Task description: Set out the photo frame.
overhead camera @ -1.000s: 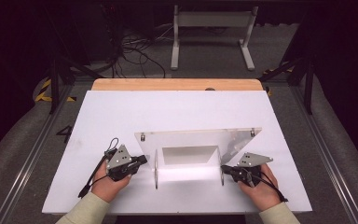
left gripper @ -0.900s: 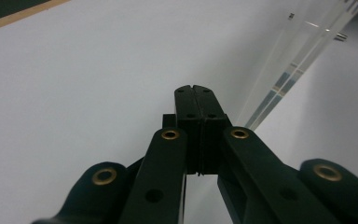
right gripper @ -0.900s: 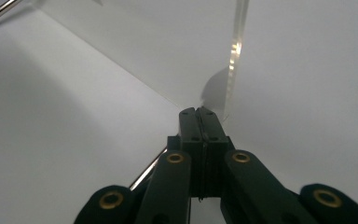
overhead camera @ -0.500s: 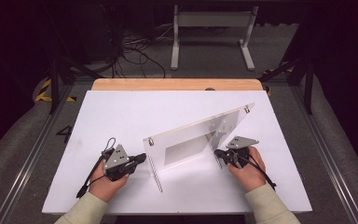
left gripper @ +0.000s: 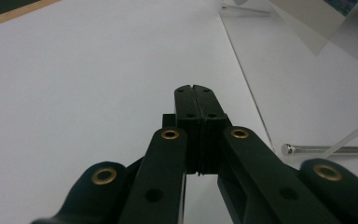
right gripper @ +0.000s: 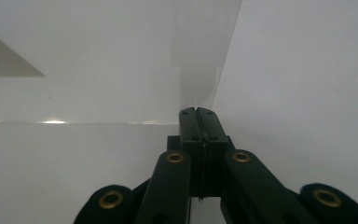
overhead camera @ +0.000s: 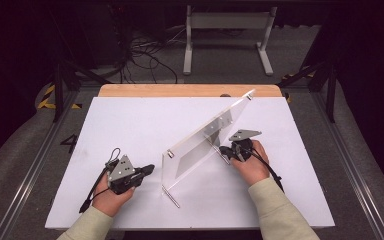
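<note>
Nearest the person, the left gripper rests low on the white table, jaws pressed together on nothing, just beside a metal rod. Farther in, the right gripper has its jaws clenched together against the clear acrylic panel, which stands tilted across the table's middle toward the far wooden edge.

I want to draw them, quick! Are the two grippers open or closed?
Left gripper: closed, holding nothing, resting on the white table.
Right gripper: closed, tip against the clear panel; a grip on it cannot be told.
</note>
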{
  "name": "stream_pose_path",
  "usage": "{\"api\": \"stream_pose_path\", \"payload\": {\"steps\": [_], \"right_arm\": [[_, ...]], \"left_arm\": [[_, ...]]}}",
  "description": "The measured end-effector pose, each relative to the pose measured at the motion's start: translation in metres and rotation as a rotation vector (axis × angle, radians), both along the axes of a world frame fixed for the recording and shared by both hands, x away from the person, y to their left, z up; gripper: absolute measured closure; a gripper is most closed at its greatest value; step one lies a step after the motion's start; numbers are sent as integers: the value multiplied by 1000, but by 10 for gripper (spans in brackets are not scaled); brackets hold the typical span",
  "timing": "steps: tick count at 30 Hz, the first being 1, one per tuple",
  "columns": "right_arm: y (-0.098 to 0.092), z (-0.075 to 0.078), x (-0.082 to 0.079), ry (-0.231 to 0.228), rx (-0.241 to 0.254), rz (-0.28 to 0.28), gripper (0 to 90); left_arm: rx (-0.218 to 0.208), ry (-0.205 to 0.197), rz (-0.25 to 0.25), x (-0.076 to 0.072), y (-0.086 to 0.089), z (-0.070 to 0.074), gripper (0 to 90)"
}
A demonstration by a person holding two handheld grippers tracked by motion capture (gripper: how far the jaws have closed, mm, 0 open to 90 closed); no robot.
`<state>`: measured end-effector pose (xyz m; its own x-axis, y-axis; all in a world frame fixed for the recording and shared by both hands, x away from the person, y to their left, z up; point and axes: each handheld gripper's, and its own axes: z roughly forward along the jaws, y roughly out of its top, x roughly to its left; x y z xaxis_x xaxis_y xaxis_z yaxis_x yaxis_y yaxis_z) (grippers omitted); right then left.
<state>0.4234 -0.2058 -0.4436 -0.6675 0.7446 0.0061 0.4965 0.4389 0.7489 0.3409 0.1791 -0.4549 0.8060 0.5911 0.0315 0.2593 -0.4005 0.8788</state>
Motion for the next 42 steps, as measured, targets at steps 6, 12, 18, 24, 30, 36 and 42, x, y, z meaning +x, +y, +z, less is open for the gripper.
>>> {"api": "stream_pose_path", "payload": {"steps": [6, 12, 18, 24, 30, 36, 42], "right_arm": [[13, 4, 16, 21, 3, -2, 899], [27, 4, 32, 34, 37, 9, 899], [50, 3, 40, 36, 34, 36, 899], [64, 1, 48, 38, 34, 37, 899], [75, -2, 56, 22, 83, 65, 898], [72, 6, 50, -5, 66, 60, 896], [50, 21, 30, -18, 96, 44, 892]], "left_arm": [[1, 3, -8, -1, 0, -1, 899], [13, 8, -23, -3, -1, -2, 899], [35, 7, -38, -6, 1, -3, 898], [40, 20, -54, -10, 2, -4, 898], [40, 31, -65, -11, -1, -5, 897], [55, 51, -93, -11, -1, -8, 897], [74, 98, -151, -14, -9, -12, 899]]}}
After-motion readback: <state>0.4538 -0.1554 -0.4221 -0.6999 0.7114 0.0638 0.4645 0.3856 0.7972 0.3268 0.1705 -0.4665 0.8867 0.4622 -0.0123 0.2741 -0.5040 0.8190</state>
